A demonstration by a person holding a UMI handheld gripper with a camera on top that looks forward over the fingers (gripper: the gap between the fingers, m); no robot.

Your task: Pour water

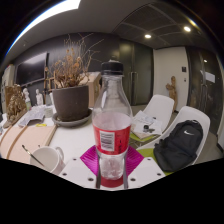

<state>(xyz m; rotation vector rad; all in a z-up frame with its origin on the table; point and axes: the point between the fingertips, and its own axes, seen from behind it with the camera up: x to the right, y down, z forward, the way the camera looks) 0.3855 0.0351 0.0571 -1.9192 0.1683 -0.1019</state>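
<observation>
A clear bottle (112, 125) has a black cap, red label and pink liquid; the backpack (180, 146) is black.

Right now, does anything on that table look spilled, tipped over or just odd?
Nothing stands out. The bottle stands upright with its cap on, partly filled, between the fingers of the hand-held gripper. The potted dried plant beyond it is upright too. No spill shows on the table.

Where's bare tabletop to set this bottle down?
The bottle sits between the fingers. Bare table lies between the bottle, the plant pot and the white cup. The side toward the black bag is crowded with clutter.
</observation>
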